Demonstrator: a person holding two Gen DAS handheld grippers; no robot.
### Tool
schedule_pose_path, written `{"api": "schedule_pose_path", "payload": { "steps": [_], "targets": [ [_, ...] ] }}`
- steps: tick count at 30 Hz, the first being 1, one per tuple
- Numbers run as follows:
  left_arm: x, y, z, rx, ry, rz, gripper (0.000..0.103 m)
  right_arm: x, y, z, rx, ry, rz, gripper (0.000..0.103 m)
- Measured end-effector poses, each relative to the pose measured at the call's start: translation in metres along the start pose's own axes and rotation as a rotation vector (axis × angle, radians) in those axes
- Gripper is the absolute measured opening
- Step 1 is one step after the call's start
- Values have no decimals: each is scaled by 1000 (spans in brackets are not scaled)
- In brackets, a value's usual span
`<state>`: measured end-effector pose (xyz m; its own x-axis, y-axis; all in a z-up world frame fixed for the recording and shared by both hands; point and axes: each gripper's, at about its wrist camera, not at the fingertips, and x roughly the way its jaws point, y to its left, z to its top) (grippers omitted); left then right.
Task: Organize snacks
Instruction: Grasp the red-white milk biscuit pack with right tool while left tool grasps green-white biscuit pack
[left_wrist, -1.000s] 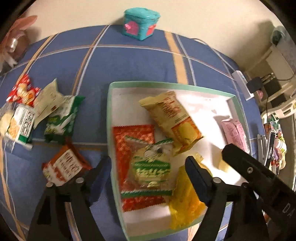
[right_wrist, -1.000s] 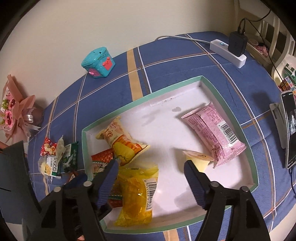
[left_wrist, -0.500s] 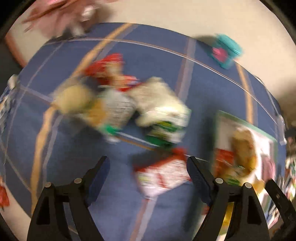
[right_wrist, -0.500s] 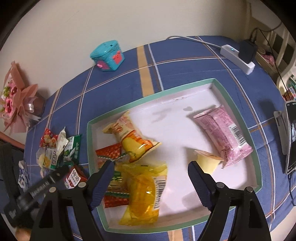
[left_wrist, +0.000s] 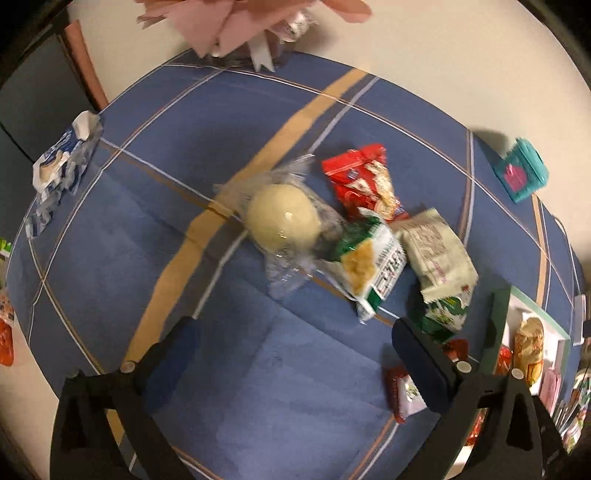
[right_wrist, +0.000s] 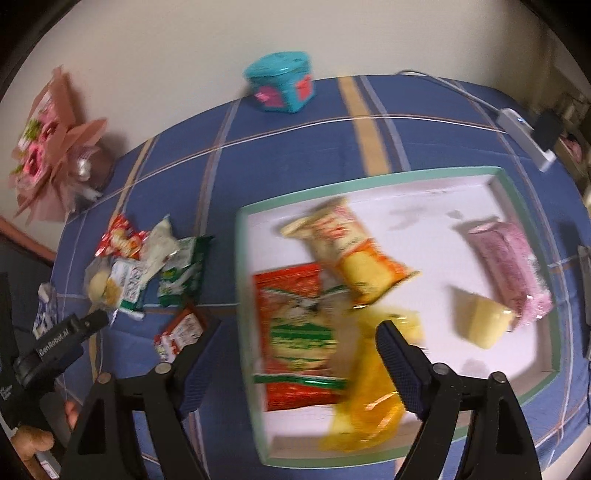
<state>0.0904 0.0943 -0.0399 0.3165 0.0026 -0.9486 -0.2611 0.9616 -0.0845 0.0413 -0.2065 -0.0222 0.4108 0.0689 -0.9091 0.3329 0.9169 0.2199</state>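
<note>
Holding six snack packets, tray (right_wrist: 524, 397); both tongs just spreading apart, empty.

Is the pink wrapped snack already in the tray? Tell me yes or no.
Yes: in the right wrist view the pink wrapped snack lies on the white floor inside the green-rimmed tray, near its right wall.

Warm dim indoor light, soft shadows, motion blur in both views, fisheye bending, dark vignetted corners
</note>
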Motion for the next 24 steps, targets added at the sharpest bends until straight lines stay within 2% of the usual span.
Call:
{"api": "schedule_pose_path", "payload": {
  "steps": [1,9,14,19,24],
  "targets": [
    [1,4,0,-12,2,2,103,1,7,-1,-13,-1,6,103],
    [6,27,5,-51,8,-8,103,12,64,-12,-144,-9,3,103],
    [13,33,9,-76,16,-20,103,22,100,-22,-261,-5,43,103],
    [30,31,12,-63,69,-24,103,40,123,-29,-336,13,70,103],
    [51,29,12,-60,126,-26,103,62,129,-35,-375,49,58,103]
  ]
}}
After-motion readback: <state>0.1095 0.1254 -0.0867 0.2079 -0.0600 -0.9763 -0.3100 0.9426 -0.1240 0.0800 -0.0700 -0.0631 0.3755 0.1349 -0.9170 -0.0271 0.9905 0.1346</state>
